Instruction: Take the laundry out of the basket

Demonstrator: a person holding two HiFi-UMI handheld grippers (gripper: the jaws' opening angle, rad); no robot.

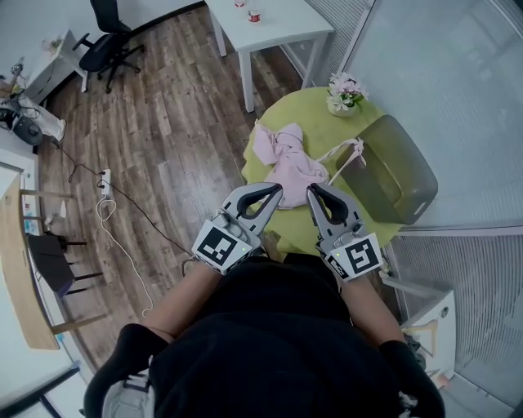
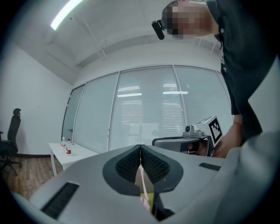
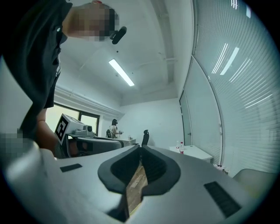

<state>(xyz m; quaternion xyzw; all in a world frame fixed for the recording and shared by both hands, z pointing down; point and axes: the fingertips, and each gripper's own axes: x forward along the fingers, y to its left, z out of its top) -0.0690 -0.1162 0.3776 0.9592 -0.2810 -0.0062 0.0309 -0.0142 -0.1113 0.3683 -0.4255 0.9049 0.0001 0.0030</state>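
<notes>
A pink garment [image 1: 288, 160] lies crumpled on the round green table [image 1: 315, 110], and one of its straps reaches toward the olive-grey basket [image 1: 398, 169] lying on its side at the table's right edge. I cannot see inside the basket. My left gripper [image 1: 275, 190] and right gripper [image 1: 314, 190] hover side by side over the table's near edge, just short of the garment. Both are shut with nothing between the jaws. In the left gripper view the pads [image 2: 140, 148] meet tip to tip, as do the pads in the right gripper view [image 3: 140, 148]. Both gripper views are tilted up toward the ceiling.
A small pot of flowers [image 1: 344, 93] stands at the table's far side. A white table [image 1: 270, 24] is beyond it, an office chair [image 1: 109, 42] at the far left, and a power strip with cable [image 1: 105, 184] lies on the wooden floor. Glass walls close off the right.
</notes>
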